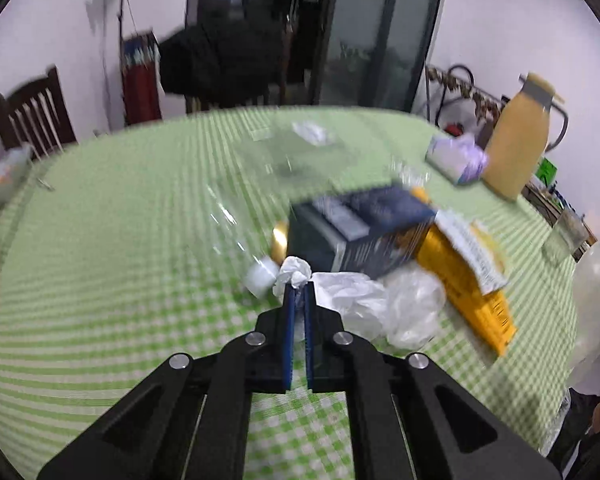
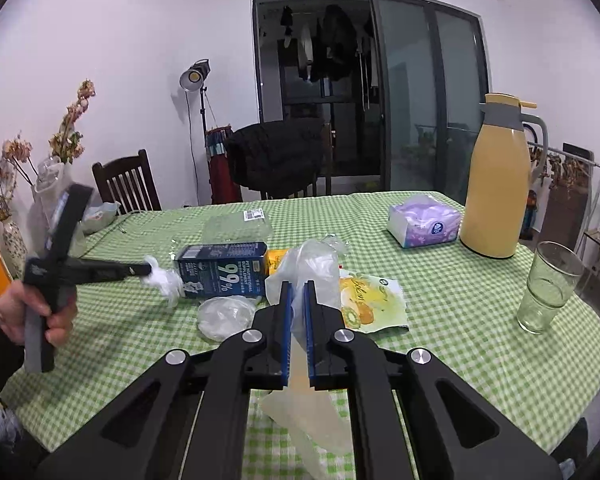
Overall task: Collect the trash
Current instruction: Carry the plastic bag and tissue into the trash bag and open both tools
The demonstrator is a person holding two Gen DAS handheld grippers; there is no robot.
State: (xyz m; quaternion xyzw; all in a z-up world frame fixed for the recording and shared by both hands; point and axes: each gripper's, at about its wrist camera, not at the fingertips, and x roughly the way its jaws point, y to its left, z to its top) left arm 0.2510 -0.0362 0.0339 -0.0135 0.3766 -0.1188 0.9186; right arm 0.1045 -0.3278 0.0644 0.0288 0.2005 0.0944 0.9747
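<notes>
My left gripper (image 1: 299,285) is shut on a crumpled white tissue (image 1: 295,272), held just above the green checked table (image 1: 120,240); the right wrist view shows it (image 2: 150,269) from the side with the tissue (image 2: 162,280) hanging from its tips. My right gripper (image 2: 298,285) is shut on a clear plastic bag (image 2: 312,264) that drapes up and down between its fingers. A dark blue carton (image 2: 222,269) lies on its side by a yellow packet (image 2: 370,300) and a clear plastic lid (image 2: 224,314). The left wrist view is blurred.
A yellow thermos jug (image 2: 498,176), a purple tissue pack (image 2: 424,220) and a drinking glass (image 2: 550,286) stand on the right. A clear plastic tray (image 2: 236,228) lies farther back. A vase of dried flowers (image 2: 48,184) and a wooden chair (image 2: 126,184) are at the left.
</notes>
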